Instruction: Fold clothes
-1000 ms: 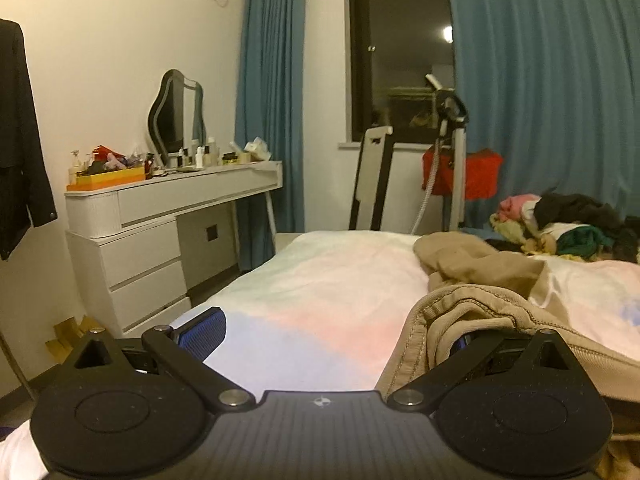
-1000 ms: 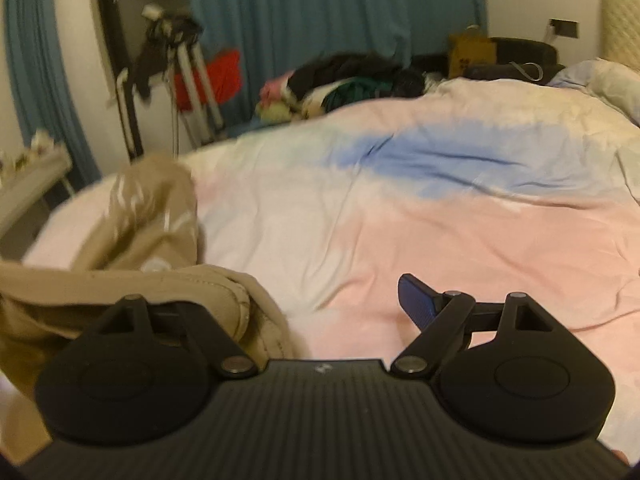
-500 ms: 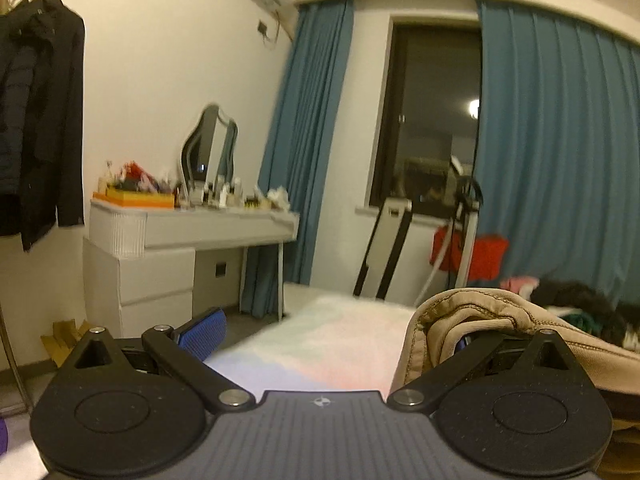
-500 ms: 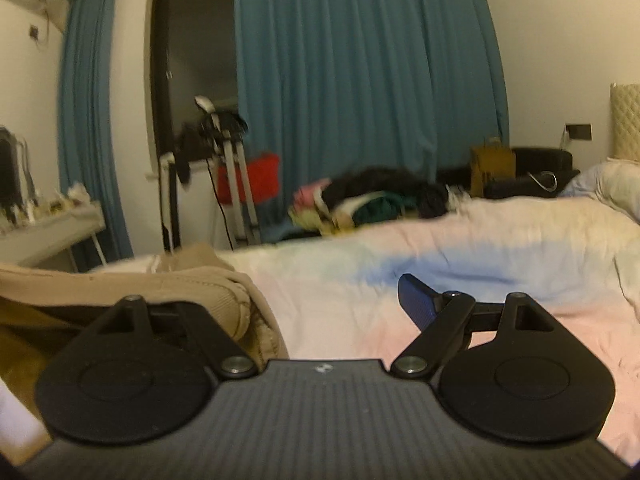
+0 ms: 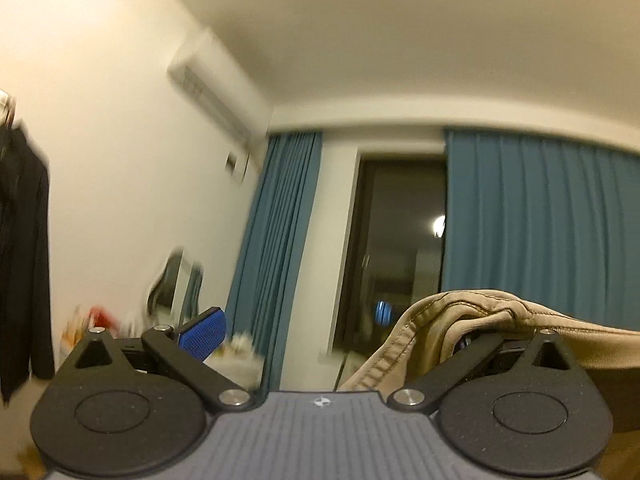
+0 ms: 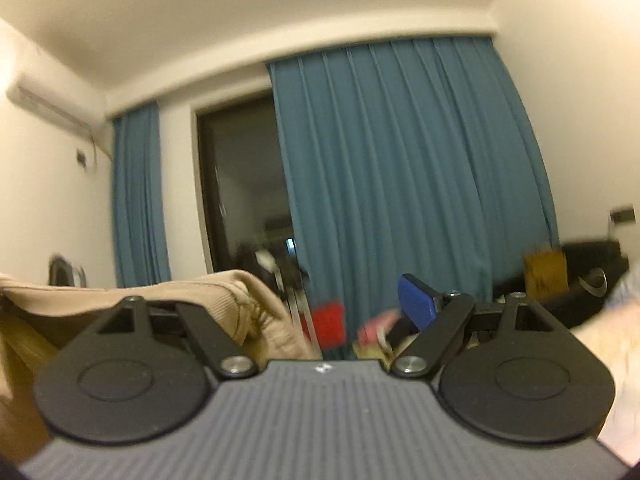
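Left wrist view, left to right: dark jacket (image 5: 22,248) hanging on the wall, air conditioner (image 5: 212,96) high up, blurred mirror (image 5: 176,284), blue curtains (image 5: 280,248), dark window (image 5: 400,260). Left gripper (image 5: 340,332) stands wide — blue pad of one finger (image 5: 202,338) is bare, while the other finger is buried under the stitched hem of the tan garment (image 5: 460,320), which drapes over it and runs off right. The cloth appears hooked over that one finger, not pinched. Right wrist view: the same tan garment (image 6: 168,292) lies over the left finger of the right gripper (image 6: 332,304), also wide, its blue-padded finger (image 6: 416,306) bare. So the garment hangs lifted between the two grippers, both cameras tilted toward the ceiling; the bed is out of view. Judgement: step in hand is a lift or shake-out of the garment. To do it well, keep the two grippers level and apart so the hem stays taut; draped cloth can slide off, so no jerks. Around: a stand with a red item (image 6: 328,324) near the curtain, a blurred pile of clothes (image 6: 372,332), a dark chair with a brown bag (image 6: 546,272) — these could snag the hanging cloth if it swings that way.
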Demonstrator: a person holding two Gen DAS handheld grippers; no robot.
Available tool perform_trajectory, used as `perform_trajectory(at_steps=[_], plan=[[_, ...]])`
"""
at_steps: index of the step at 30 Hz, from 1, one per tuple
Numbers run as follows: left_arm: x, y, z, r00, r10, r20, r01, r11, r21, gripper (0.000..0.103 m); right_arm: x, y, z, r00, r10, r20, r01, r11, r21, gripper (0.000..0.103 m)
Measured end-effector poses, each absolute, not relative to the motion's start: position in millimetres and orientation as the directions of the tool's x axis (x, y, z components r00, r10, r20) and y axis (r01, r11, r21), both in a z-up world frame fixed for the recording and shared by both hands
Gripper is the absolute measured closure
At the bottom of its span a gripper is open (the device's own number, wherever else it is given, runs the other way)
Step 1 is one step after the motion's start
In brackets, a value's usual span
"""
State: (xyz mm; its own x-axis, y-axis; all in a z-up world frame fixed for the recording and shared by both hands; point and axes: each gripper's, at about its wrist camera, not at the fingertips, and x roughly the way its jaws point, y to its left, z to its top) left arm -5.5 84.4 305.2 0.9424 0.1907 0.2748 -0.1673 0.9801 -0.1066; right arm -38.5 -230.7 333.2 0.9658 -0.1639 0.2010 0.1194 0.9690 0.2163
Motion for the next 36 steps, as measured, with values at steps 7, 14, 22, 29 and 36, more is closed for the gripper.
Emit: perform_trajectory(at_steps=[7, 14, 22, 29, 36], plan=[[-61.9, 74.3, 413.7, 0.893, 0.181, 0.413, -0.172, 0.983, -0.059, 0.000, -93.6, -242.0, 452.7, 0.935, -0.112, 0.338, 0.051, 0.982, 0.184, 0.020], [-63.9, 72.8, 462.0, 0.934, 0.128, 0.332, -0.110, 0.991, -0.075, 0.000, -114.3, -245.6, 514.0, 0.929, -0.090, 0.359, 0.066, 0.995, 0.078, 0.019], [59.9, 55.6, 404.3, 0.985, 0.081, 0.149, -0.077, 0.996, -0.032, 0.000, -32.5, -264.2, 470.2, 0.978, -0.133, 0.162, 0.126, 0.991, 0.049, 0.020], [239.0, 33.5, 324.1, 0.997, 0.069, 0.027, -0.070, 0.998, 0.006, 0.000, 128.7, -286.6, 412.9, 0.979, -0.193, -0.070, 0.196, 0.980, 0.044, 0.020], [430.3, 1.5, 199.7, 0.991, 0.055, -0.121, -0.050, 0.998, 0.044, 0.000, 303.4, -321.4, 307.1, 0.948, -0.265, -0.178, 0.278, 0.959, 0.049, 0.020]])
